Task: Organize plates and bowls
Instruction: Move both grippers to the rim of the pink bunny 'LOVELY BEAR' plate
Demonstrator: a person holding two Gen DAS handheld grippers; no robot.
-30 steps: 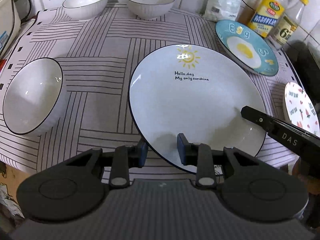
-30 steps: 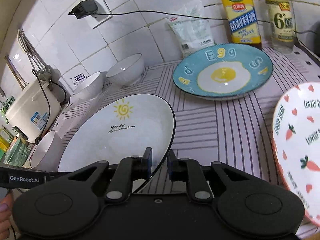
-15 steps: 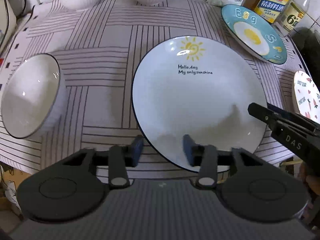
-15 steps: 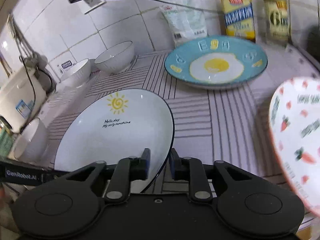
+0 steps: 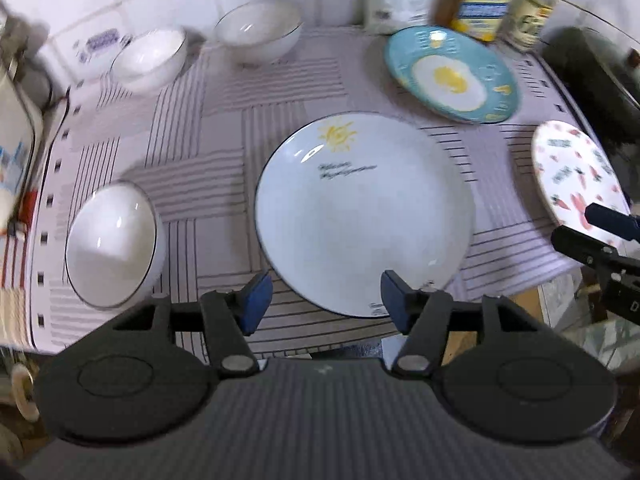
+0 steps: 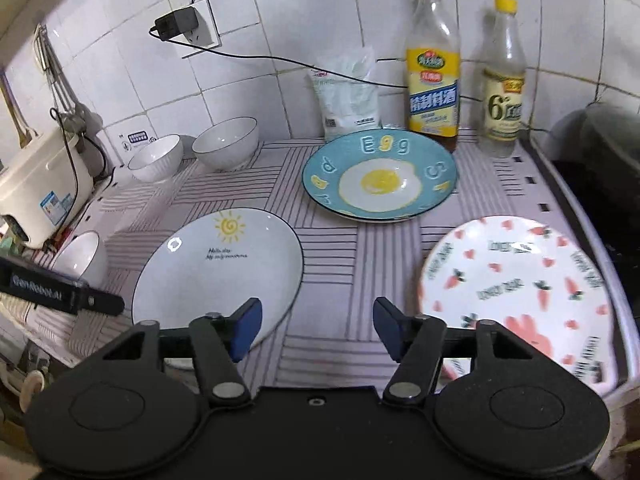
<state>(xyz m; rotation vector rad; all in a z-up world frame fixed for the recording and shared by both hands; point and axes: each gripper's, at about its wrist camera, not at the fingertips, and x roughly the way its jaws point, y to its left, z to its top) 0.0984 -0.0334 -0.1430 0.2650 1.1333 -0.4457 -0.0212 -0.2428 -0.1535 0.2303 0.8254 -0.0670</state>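
Left wrist view
Left gripper: jaws spread, having just been opening; nothing pinched; blue pads stand above the near rim of the sun plate, clear of it.
Sun plate: white, dark-rimmed, flat on the striped cloth at the centre.
Near bowl: white, on the cloth to the left of the sun plate, apart from it.
Far bowls: two, side by side at the tiled wall.
Egg plate: blue, at the back right.
Carrot plate: at the right edge; the right gripper's finger lies over its near rim.

Right wrist view
Right gripper: jaws spread, having just been opening; empty, between the sun plate and the carrot plate.
Bottles: two, upright behind the egg plate.
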